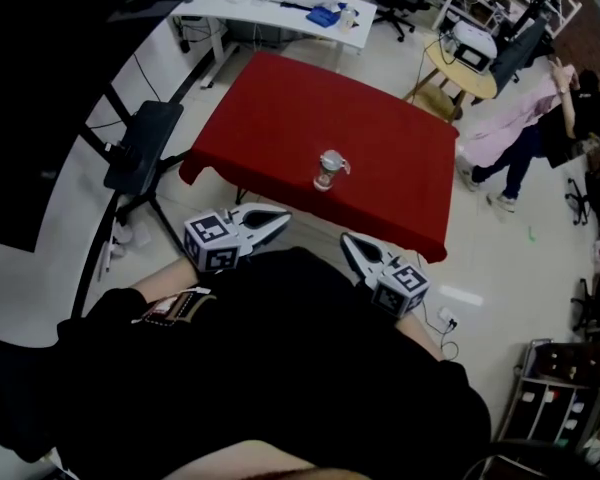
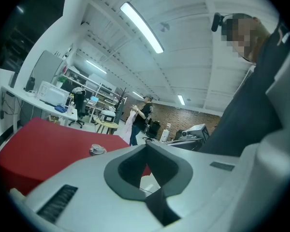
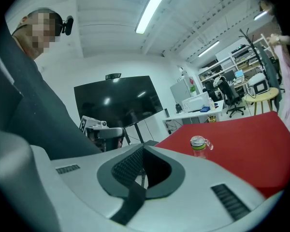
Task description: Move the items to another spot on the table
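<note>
A small clear bottle (image 1: 328, 170) with a grey flip lid and a green band stands upright near the middle of the red table (image 1: 280, 118). It also appears as the bottle (image 3: 198, 146) in the right gripper view and, small and far, as the bottle (image 2: 96, 150) in the left gripper view. My left gripper (image 1: 283, 217) and right gripper (image 1: 346, 239) hang close to my body at the table's near edge, well short of the bottle. Both are shut with nothing between the jaws, as the left gripper (image 2: 146, 146) and right gripper (image 3: 144, 147) show up close.
A large black screen (image 1: 40, 98) on a stand with a black tray (image 1: 145, 143) stands left of the table. A white desk (image 1: 280, 3) lies beyond it and a round side table (image 1: 460, 63) at the far right. A person (image 1: 525, 128) stands to the right.
</note>
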`<action>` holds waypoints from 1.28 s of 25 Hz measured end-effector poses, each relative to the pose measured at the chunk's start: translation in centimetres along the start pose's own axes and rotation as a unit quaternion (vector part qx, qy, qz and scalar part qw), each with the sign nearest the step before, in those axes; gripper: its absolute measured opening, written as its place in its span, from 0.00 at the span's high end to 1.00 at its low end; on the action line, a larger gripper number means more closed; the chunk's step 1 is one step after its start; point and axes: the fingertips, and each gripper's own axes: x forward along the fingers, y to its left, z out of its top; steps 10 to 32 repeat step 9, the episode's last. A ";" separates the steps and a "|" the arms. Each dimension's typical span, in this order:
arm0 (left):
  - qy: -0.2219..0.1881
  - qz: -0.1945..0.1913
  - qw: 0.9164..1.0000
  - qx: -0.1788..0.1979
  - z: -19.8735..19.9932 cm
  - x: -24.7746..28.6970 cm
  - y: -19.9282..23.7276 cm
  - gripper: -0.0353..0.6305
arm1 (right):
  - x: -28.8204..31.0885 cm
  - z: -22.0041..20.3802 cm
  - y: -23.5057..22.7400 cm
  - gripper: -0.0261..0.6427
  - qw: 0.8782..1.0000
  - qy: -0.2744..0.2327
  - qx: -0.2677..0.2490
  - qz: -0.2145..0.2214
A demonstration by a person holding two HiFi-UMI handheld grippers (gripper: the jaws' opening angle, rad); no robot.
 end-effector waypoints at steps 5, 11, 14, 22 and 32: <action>-0.005 -0.004 1.000 -0.006 0.1 0.2 0.1 0.96 | 0.1 -0.3 -0.6 0.99 1.000 -0.011 -0.016 0.007; -0.005 -0.009 1.000 0.002 0.6 0.1 -0.2 0.96 | 0.1 -0.5 -0.5 0.99 1.000 -0.010 -0.014 0.006; -0.005 -0.009 1.000 0.002 0.6 0.1 -0.2 0.96 | 0.1 -0.5 -0.5 0.99 1.000 -0.010 -0.014 0.006; -0.005 -0.009 1.000 0.002 0.6 0.1 -0.2 0.96 | 0.1 -0.5 -0.5 0.99 1.000 -0.010 -0.014 0.006; -0.005 -0.009 1.000 0.002 0.6 0.1 -0.2 0.96 | 0.1 -0.5 -0.5 0.99 1.000 -0.010 -0.014 0.006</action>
